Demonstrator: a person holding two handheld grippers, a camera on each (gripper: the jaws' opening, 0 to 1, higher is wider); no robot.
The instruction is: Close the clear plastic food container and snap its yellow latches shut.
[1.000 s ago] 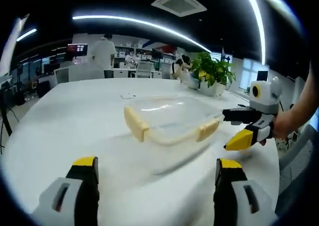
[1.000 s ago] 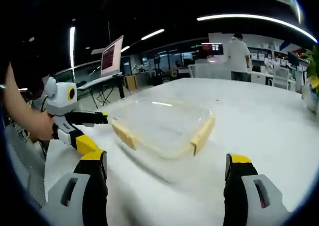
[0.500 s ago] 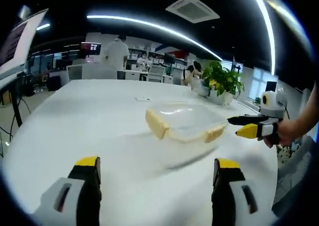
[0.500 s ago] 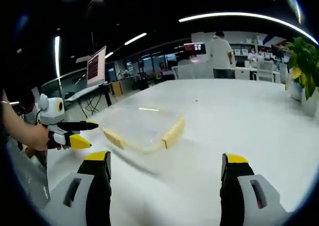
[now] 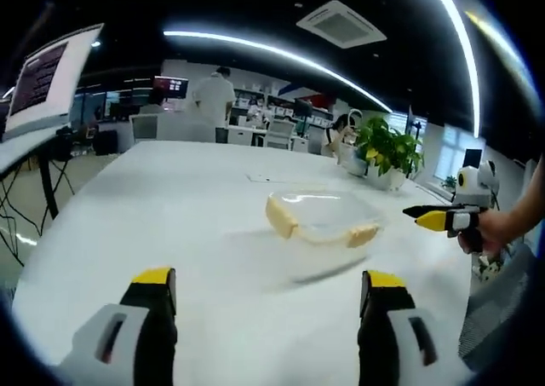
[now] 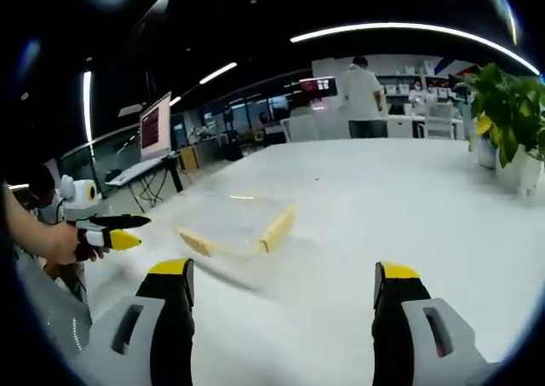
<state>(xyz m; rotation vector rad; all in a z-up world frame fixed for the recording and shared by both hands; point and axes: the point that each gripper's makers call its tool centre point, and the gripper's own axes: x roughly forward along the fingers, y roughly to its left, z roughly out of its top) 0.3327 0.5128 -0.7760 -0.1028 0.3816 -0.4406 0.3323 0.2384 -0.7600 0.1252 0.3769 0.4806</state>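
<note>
The clear plastic food container [image 5: 319, 217] lies on the white table [image 5: 170, 207], its lid on and yellow latches [image 5: 281, 218] along its sides. In the right gripper view the same container [image 6: 234, 224] lies left of centre with a yellow latch [image 6: 278, 228] facing me. My left gripper [image 5: 268, 296] is open, well short of the container, with nothing between its jaws. My right gripper [image 6: 285, 292] is open too, also back from the container. The right gripper [image 5: 447, 217] shows at the right of the left gripper view, and the left gripper [image 6: 111, 231] at the left of the right gripper view.
A potted green plant [image 5: 385, 152] stands on the table beyond the container, seen also as the plant [image 6: 507, 126] at the right. A person in white [image 5: 215, 100] stands by desks at the back. A monitor [image 5: 51, 79] sits left of the table.
Both grippers have drawn back from the container, which now looks smaller and farther away in each view. The jaws stay open and the container stays put on the table.
</note>
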